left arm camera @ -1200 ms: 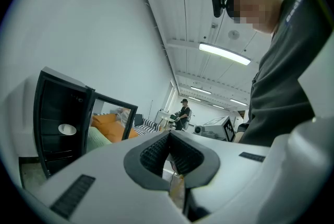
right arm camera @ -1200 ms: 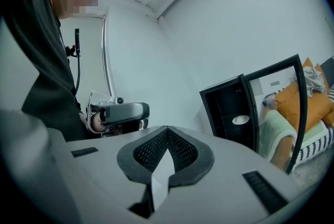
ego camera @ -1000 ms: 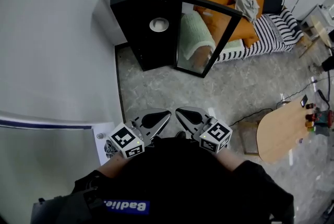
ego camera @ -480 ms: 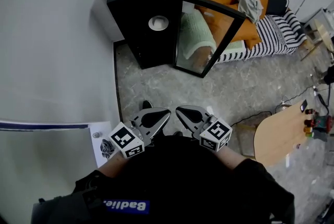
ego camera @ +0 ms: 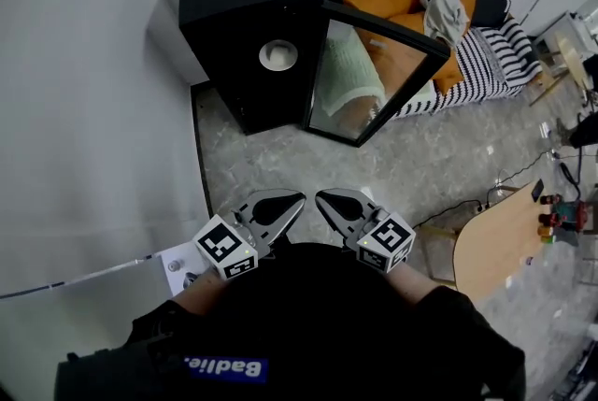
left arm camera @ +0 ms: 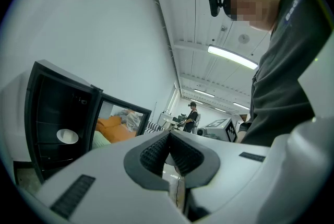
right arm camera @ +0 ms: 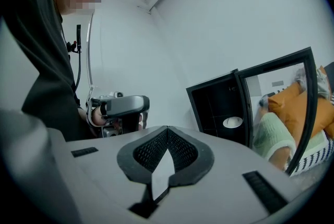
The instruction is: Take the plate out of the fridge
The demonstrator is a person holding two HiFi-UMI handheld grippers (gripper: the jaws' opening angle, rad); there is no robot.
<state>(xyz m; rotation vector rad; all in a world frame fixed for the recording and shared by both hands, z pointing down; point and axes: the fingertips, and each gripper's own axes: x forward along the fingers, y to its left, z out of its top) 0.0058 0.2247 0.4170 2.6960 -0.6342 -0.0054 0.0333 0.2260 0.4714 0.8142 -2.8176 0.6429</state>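
A person stands on the speckled floor [ego camera: 280, 156] at the bottom of the head view, a left hand-held gripper [ego camera: 297, 200] and a right hand-held gripper [ego camera: 322, 199] side by side at lower centre, both aimed up the frame toward a black fridge [ego camera: 234, 7] at upper centre. Its glass door [ego camera: 374, 72] hangs open to the right, and the white plate [ego camera: 277, 55] lies on a shelf inside the dark cabinet, well apart from both tools. The left gripper view shows that gripper's jaws pressed together with nothing between them and the plate small at centre left; in the right gripper view the jaws likewise meet at the tips and grip nothing, with the plate at centre right inside the cabinet. A sofa with orange cushions [ego camera: 439, 25] fills the upper right beyond the door. The step in hand appears to be the approach, with the plate not yet touched. The next move likely calls for closing the gap to the open cabinet, parting the jaws of one gripper, and bringing them level with the shelf to take the plate by its rim while staying clear of the door.
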